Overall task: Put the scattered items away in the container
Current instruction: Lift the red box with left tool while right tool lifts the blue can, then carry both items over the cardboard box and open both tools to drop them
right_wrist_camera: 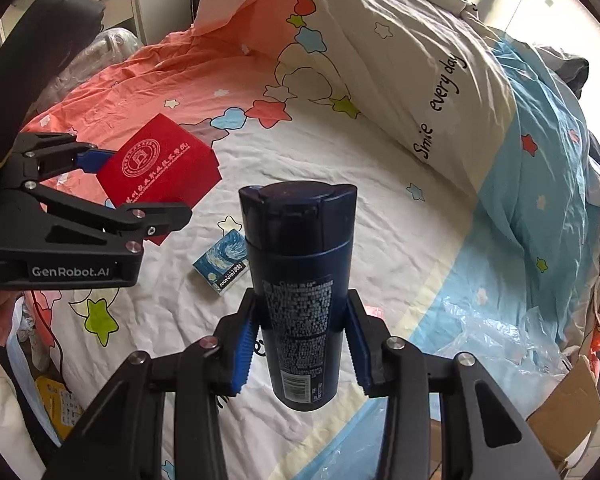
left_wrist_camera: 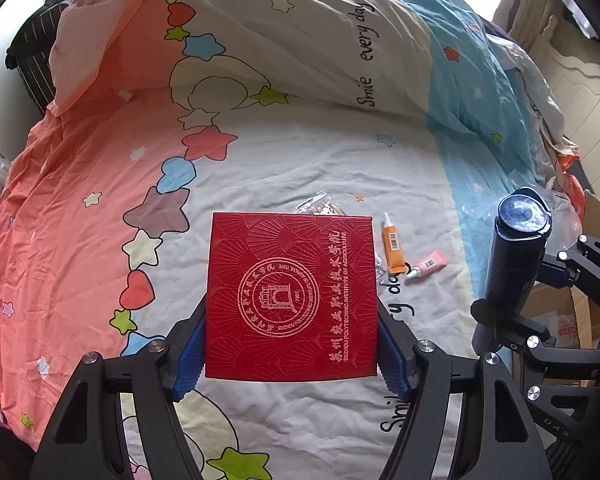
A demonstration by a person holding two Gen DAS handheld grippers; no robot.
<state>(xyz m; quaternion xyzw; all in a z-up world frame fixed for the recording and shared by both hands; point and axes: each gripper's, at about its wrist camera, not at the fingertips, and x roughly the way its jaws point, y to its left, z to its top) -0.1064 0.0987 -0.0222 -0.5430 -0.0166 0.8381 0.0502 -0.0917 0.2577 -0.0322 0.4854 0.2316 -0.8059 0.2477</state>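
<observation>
The left tongs [left_wrist_camera: 291,354] clamp a flat red box [left_wrist_camera: 291,298] by its two side edges, clear of the bed [left_wrist_camera: 308,160]. The right tongs [right_wrist_camera: 300,344] grip a dark blue bottle [right_wrist_camera: 300,288], cap away from the camera. Beyond them on the bedspread lie an orange tube [left_wrist_camera: 394,250], a pink tube [left_wrist_camera: 428,266] and a small blue packet [right_wrist_camera: 222,266].

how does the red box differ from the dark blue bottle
The red box is flat and square with a printed round seal; the dark blue bottle is a tall cylinder with a fine-print label. The box sits in the left gripper, the bottle in the right gripper. Both are held clear above the bedspread.
</observation>
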